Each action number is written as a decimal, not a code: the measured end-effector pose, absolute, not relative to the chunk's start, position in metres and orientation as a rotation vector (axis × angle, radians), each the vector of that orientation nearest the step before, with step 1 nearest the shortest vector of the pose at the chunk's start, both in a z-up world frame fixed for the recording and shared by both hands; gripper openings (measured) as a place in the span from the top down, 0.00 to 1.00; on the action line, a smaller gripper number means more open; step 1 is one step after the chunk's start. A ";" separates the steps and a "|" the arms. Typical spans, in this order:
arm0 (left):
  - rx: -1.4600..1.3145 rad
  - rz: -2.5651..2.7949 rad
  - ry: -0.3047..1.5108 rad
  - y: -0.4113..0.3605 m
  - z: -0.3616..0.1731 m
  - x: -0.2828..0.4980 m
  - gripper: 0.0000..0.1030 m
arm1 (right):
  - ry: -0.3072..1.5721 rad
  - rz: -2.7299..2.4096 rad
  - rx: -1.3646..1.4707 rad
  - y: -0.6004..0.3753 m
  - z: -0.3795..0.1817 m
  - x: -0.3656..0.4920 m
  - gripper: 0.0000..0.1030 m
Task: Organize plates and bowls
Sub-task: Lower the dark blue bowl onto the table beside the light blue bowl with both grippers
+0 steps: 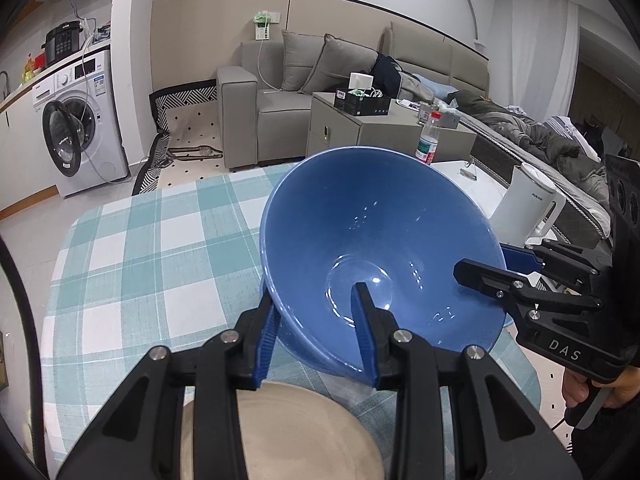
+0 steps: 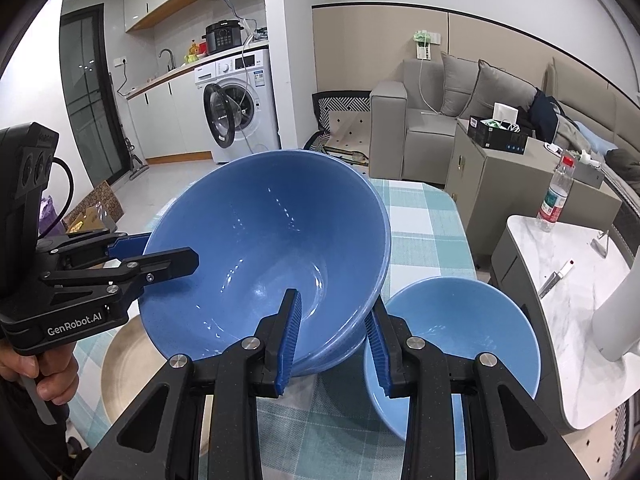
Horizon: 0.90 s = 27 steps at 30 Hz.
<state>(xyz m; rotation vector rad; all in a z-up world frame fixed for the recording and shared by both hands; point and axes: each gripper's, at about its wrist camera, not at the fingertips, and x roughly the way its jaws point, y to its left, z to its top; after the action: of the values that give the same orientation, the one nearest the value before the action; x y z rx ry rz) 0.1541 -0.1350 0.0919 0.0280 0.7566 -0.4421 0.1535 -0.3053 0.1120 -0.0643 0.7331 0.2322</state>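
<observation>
A large blue bowl [image 1: 380, 240] [image 2: 264, 248] hangs tilted above the table, held from two sides. My left gripper [image 1: 316, 320] is shut on its near rim, one finger inside the bowl and one outside. In the right wrist view that gripper [image 2: 160, 254] clamps the bowl's left rim. My right gripper [image 2: 334, 332] is shut on the opposite rim; the left wrist view shows it [image 1: 496, 268] at the bowl's right edge. A beige plate [image 1: 280, 432] [image 2: 124, 364] lies on the table under the bowl. A smaller blue bowl [image 2: 452, 340] stands on the table to the right.
The table wears a teal checked cloth [image 1: 140, 240]. A white kettle [image 1: 528, 208] and a water bottle [image 2: 554, 196] stand on a marble side table [image 2: 560, 280] to the right. A grey cabinet [image 2: 500, 176], a sofa and a washing machine [image 2: 236, 108] are beyond.
</observation>
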 end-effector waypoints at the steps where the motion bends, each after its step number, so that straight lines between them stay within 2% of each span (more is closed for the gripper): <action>1: 0.027 -0.441 0.760 -0.135 0.090 0.155 0.67 | 0.736 0.230 -0.065 -0.305 0.110 0.156 0.68; 27: 0.078 -0.367 0.807 -0.145 0.049 0.186 0.67 | 0.785 0.148 -0.115 -0.300 0.064 0.192 0.68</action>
<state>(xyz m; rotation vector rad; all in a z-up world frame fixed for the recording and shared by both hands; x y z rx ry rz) 0.1857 -0.1453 0.0485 0.0781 0.8068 -0.3674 0.1919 -0.3000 0.0642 -0.1153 0.7852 0.1479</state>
